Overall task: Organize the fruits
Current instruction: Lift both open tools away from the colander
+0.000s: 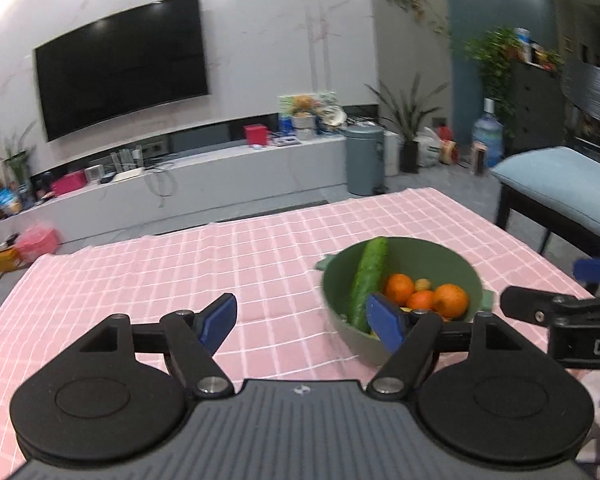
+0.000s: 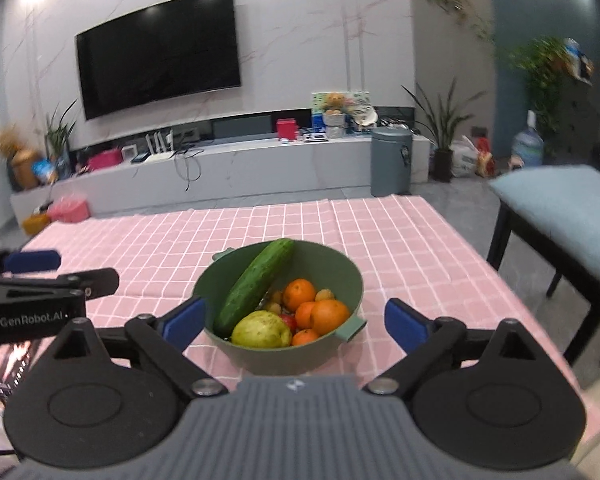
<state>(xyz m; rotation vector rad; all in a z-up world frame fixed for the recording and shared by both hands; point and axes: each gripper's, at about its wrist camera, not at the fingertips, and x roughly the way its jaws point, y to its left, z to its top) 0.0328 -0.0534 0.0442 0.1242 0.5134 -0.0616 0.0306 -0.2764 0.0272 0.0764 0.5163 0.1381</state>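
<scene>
A green bowl (image 2: 352, 280) stands on the pink checked tablecloth (image 2: 400, 240). In it lie a long cucumber (image 2: 256, 284), several oranges (image 2: 329, 316), a yellow-green pear-like fruit (image 2: 261, 330) and small fruits. My right gripper (image 2: 296, 322) is open and empty, its blue pads either side of the bowl's near edge. My left gripper (image 1: 302, 322) is open and empty, to the left of the bowl (image 1: 472, 276), its right pad (image 1: 384, 322) in front of the cucumber (image 1: 369, 280). The oranges (image 1: 450, 300) show there too.
A blue-cushioned bench (image 2: 572, 208) stands right of the table. Behind the table are a white TV cabinet (image 2: 220, 168), a wall TV (image 2: 158, 54), a grey bin (image 2: 391, 160) and plants. Each gripper shows at the edge of the other's view.
</scene>
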